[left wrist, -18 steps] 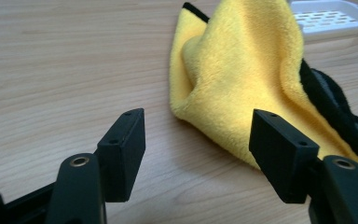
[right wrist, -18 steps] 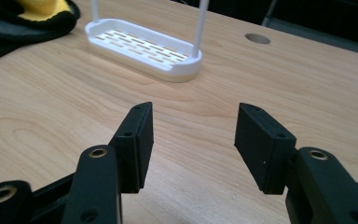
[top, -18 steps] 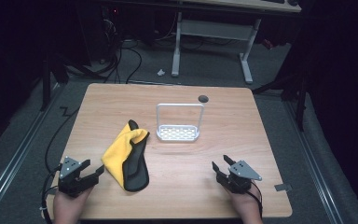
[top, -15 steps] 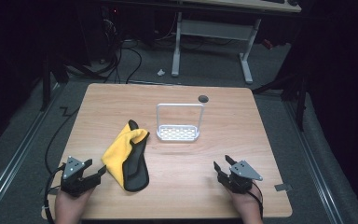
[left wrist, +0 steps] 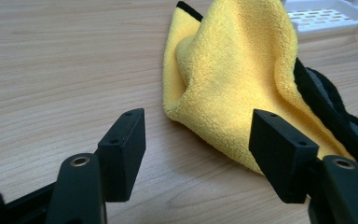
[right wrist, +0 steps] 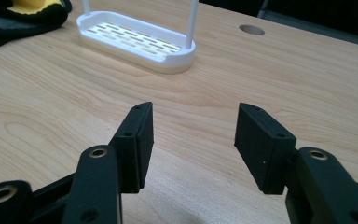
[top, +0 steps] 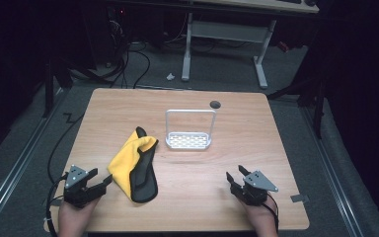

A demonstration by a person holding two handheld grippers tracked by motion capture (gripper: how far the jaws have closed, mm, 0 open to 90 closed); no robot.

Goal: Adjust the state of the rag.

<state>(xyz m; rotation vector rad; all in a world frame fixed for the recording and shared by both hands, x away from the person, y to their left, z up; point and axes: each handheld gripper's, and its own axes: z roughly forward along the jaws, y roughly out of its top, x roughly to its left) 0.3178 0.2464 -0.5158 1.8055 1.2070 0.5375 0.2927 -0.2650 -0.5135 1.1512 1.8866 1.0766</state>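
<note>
Each gripper black, blocky jaws, brass-ringed holes; grey three-cornered plate, trailing cable

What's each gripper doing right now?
Left gripper: open, holding nothing, jaws aimed at the yellow cloth.
Right gripper: open, holding nothing, over bare table.

The light wooden table carries three items. The crumpled yellow and black microfibre cloth lies on the left half, toward the near edge. The white perforated plastic tray with an upright wire handle stands near the centre, behind and to the right of the cloth, apart from it. The round cable hole sits behind the tray. The left claw is just beside the cloth's left edge. The right claw is at the near right, well apart from the tray.
</note>
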